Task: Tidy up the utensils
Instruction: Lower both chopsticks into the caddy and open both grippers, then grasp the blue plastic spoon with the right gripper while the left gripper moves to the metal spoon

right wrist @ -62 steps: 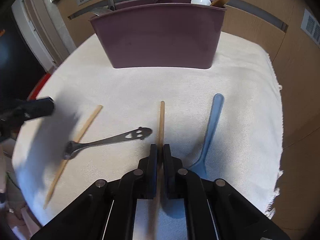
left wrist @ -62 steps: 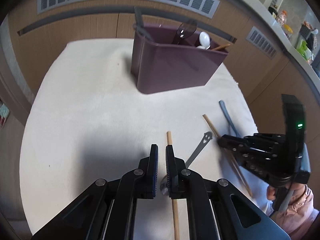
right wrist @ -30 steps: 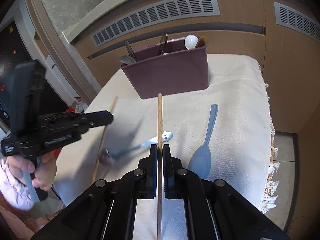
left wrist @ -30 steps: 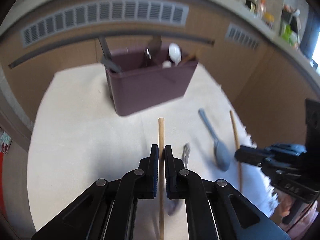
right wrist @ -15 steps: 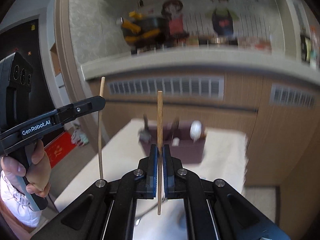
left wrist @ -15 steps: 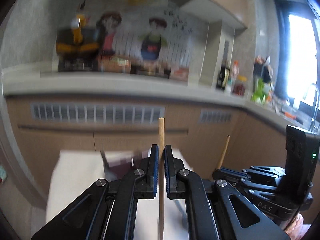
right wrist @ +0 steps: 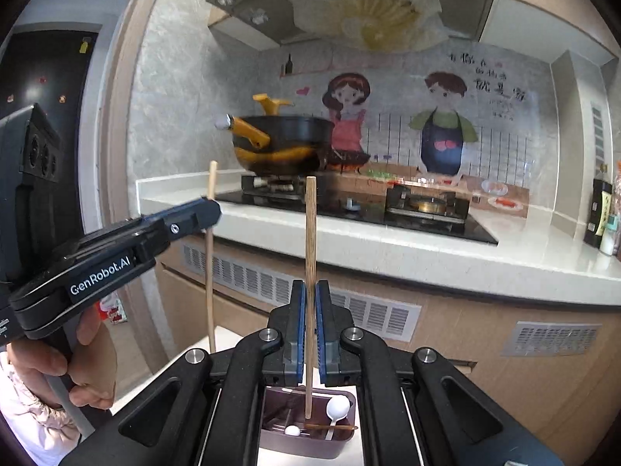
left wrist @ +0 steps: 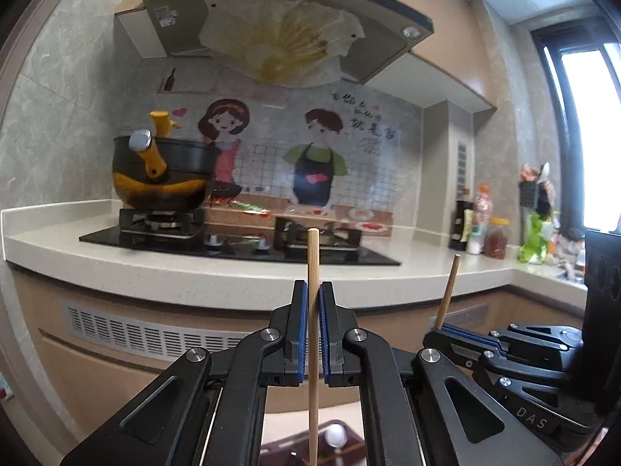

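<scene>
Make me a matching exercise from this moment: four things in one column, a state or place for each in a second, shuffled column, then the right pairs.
Things:
1. left gripper
2. right gripper
3. white spoon
4. black and yellow pot

States or places:
A. on the stove burner
B. lying inside the maroon utensil holder
C. shut on a chopstick directly above the holder
D. shut on a chopstick, beside the other gripper

Pairs: 1-D, 2-C, 3-B, 4-A

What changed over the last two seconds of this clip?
Both grippers, left gripper and right gripper, lifted their wooden chopsticks off the cream cloth and turned them upright above the dark purple utensil holder. Both grips stayed shut; the holder's contents look unchanged.
</scene>
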Available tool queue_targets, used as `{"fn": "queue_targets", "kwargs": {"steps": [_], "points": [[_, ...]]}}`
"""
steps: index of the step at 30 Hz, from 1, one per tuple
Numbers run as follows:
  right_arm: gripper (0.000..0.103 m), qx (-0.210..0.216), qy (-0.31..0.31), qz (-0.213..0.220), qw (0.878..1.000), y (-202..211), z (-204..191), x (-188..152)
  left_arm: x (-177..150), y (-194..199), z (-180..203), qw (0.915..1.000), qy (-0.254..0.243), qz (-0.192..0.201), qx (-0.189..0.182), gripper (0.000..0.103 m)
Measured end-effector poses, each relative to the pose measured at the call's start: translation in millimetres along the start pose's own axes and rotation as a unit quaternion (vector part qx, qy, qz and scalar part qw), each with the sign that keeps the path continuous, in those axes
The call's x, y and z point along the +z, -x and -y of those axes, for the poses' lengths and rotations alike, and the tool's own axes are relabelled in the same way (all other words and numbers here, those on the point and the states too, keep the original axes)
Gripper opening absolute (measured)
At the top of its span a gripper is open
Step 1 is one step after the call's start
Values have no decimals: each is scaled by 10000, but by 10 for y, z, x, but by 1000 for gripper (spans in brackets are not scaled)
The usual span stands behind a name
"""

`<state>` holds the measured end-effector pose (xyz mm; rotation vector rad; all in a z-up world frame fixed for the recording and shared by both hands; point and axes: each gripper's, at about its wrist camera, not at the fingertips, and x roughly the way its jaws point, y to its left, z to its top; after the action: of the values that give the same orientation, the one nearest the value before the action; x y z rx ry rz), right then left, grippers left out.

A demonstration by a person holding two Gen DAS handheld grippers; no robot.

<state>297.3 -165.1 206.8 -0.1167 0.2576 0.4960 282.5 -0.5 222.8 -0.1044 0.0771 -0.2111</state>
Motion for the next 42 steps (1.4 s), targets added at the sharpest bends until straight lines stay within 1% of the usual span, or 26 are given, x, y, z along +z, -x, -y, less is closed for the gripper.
{"fn": "queue_targets", "kwargs": {"steps": [7, 10, 13, 17, 22, 23, 26, 27, 29, 30, 31, 32, 33, 34, 35, 36, 38, 39, 40, 41, 42], "points": [[5, 64, -266, -460, 9986, -591, 183, -407, -597, -511, -185, 9984, 89, -555, 50, 6], [5, 69, -353, -696, 9969, -850, 225, -642, -911, -749, -319, 9952, 246, -948, 66, 6], [5, 120, -546, -1074, 9926, -1096, 295, -900, -1214, -893, -394, 9911, 329, -1285, 108, 6], [5, 196, -805, -1550, 9844, -1342, 370, -1233, -1626, -1006, -399, 9847, 277, -1713, 180, 6], [5, 136, -964, -1933, 9763, -1501, 434, -1542, -1947, -1072, -375, 9754, 275, -2176, 212, 6], [6, 123, -987, -1977, 9752, -1513, 447, -1586, -1978, -1090, -368, 9735, 287, -2261, 205, 8], [7, 15, -992, -2104, 9726, -1535, 468, -1662, -2026, -1097, -366, 9698, 373, -2404, 186, 8], [9, -12, -992, -2158, 9714, -1536, 473, -1680, -2026, -1087, -363, 9692, 371, -2423, 220, 8], [21, -89, -1017, -2163, 9710, -1494, 492, -1704, -1998, -1054, -356, 9687, 381, -2439, 244, 9], [30, -111, -1010, -2110, 9722, -1444, 493, -1700, -1970, -1032, -351, 9685, 391, -2445, 256, 9], [45, -152, -999, -2055, 9734, -1382, 487, -1683, -1950, -1002, -345, 9684, 401, -2449, 254, 11], [52, -229, -975, -2013, 9744, -1335, 488, -1667, -1915, -947, -338, 9685, 412, -2444, 243, 17], [61, -321, -928, -1917, 9765, -1247, 477, -1640, -1885, -901, -326, 9688, 422, -2431, 234, 22], [64, -384, -879, -1792, 9791, -1135, 460, -1610, -1848, -852, -316, 9691, 420, -2418, 236, 33], [64, -421, -830, -1714, 9808, -1041, 445, -1581, -1809, -784, -295, 9699, 393, -2390, 263, 41], [67, -456, -767, -1659, 9821, -948, 420, -1561, -1768, -702, -266, 9712, 337, -2342, 291, 43], [76, -543, -650, -1515, 9848, -771, 357, -1516, -1706, -541, -186, 9731, 210, -2273, 316, 45], [86, -633, -570, -1406, 9864, -652, 318, -1508, -1689, -474, -148, 9733, 160, -2270, 314, 46], [93, -755, -475, -1271, 9879, -528, 276, -1509, -1673, -407, -112, 9733, 124, -2273, 292, 50], [97, -859, -404, -1160, 9887, -445, 239, -1505, -1666, -326, -75, 9734, 91, -2274, 258, 54], [103, -1025, -306, -1011, 9891, -324, 194, -1516, -1673, -233, -34, 9733, 44, -2283, 230, 56]]}}
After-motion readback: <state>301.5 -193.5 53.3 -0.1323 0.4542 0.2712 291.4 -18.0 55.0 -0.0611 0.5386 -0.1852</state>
